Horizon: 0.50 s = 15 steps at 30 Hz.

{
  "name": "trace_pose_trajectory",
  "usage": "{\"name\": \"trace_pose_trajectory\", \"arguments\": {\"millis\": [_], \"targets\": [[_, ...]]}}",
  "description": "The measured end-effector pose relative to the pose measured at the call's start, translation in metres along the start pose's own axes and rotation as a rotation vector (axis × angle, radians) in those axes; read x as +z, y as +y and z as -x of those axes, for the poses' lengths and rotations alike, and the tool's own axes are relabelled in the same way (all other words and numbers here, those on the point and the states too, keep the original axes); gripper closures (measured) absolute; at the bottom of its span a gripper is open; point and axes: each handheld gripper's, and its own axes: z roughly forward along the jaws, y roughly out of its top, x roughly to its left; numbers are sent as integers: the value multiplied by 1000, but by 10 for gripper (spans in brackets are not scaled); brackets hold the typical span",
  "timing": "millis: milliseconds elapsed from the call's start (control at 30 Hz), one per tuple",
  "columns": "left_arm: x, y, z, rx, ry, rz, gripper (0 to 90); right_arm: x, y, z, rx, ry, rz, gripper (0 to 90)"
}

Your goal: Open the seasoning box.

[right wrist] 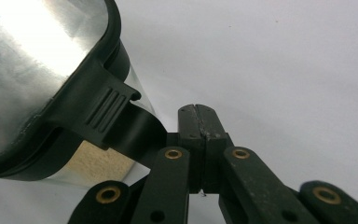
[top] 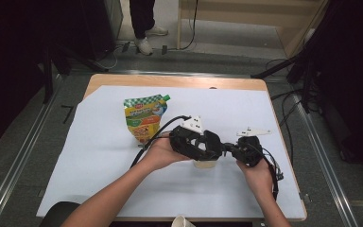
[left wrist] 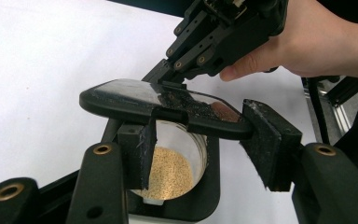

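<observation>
Working from your left, you have a green and yellow pouch (top: 144, 118) lying on the white sheet (top: 94, 156) beyond your left hand, well apart from the small clear jar (top: 205, 163) of tan grains that stands between your two grippers near the middle of the table (top: 175, 81). Your left gripper (left wrist: 200, 140) is partly spread, its pads on either side of the jar's black flip lid (left wrist: 121, 98) over the open mouth, though you cannot tell whether they press on it. Your right gripper (right wrist: 198, 122) has its jaws pressed together with nothing between them, just beside the lid's ribbed tab (right wrist: 103, 112).
</observation>
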Motion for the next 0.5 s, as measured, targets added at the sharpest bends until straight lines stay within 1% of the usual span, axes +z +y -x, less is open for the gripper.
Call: {"name": "trace_pose_trajectory", "arguments": {"millis": [33,67,100,200,333,433,467,500], "targets": [[0,1,0,-7,-1,-3,536,0,0,0,3,-3,3,900],[0,2,1,-6,0,-9,536,0,0,0,3,-3,3,900],[0,2,1,-14,-3,-7,542,0,0,0,-2,-4,7,900],[1,5,3,-32,-18,-11,593,-2,0,-2,7,-6,18,900],[0,8,5,-32,-19,-26,644,-4,-1,-1,8,6,19,900],[0,10,5,-59,-40,-29,683,-8,-4,-3,11,11,16,900],[0,11,6,-61,-43,-30,692,-10,-5,-4,9,11,14,900],[1,11,7,-50,-46,-31,711,-12,-6,-4,8,11,15,900]]}}
